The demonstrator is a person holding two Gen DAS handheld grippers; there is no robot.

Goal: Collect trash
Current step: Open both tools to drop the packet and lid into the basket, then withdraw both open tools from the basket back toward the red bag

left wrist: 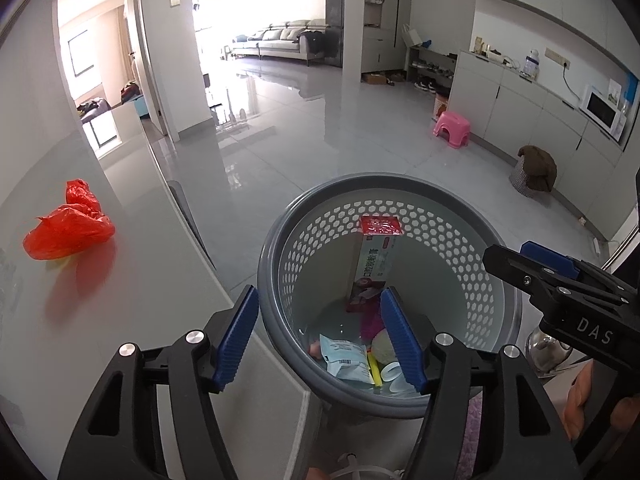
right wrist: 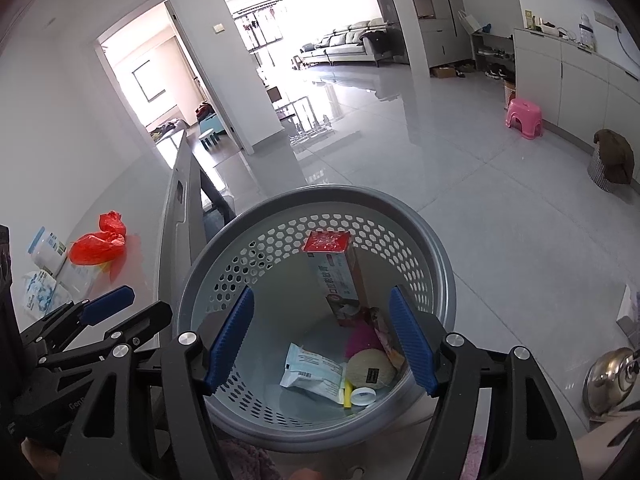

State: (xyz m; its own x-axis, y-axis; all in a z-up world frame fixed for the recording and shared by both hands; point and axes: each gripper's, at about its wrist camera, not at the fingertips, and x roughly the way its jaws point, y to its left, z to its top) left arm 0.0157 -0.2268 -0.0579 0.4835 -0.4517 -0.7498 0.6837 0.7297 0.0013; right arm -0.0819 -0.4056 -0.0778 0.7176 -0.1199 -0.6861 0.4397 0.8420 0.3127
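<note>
A grey perforated waste basket (left wrist: 472, 280) (right wrist: 436, 264) stands beside the white table (left wrist: 140, 280). In it lie a tall box with a red top (left wrist: 372, 264) (right wrist: 340, 276), a pale blue packet (left wrist: 348, 360) (right wrist: 312, 372), a round cream object (right wrist: 368, 368) and a white cap (right wrist: 362, 396). My left gripper (left wrist: 319, 292) is open; the basket's near-left rim runs between its fingers without being pressed. My right gripper (right wrist: 322, 290) is open above the basket, empty. A crumpled red plastic bag (left wrist: 68, 228) (right wrist: 96, 244) lies on the table to the left.
White and blue packets (right wrist: 44, 256) lie on the table beside the red bag. A metal kettle (right wrist: 612, 376) sits near right. Farther off on the shiny floor are a pink stool (left wrist: 452, 128) and a cloth-covered hamper (left wrist: 534, 172) by the cabinets.
</note>
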